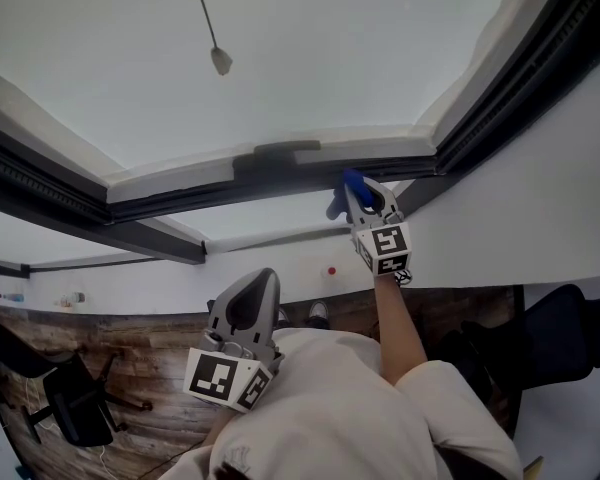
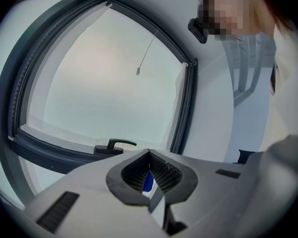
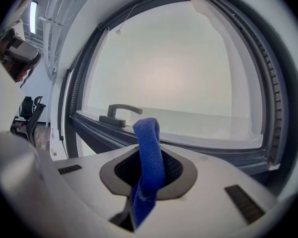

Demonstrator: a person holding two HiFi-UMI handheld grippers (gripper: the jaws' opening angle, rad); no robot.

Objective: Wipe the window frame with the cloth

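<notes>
1 blue cloth point(image 3: 150, 157) pinched in R gripper point(image 1: 363, 198) by window frame point(image 1: 180, 194); L gripper point(image 2: 149, 155) jaws pressed together.

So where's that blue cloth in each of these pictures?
Head view: centre right, blue cloth in the right claw, at the window frame.
Left gripper view: low centre, a blue sliver past the left claw, probably it.
Right gripper view: centre, clamped, sticking up.
Shared landmark: the dark window handle.
</notes>
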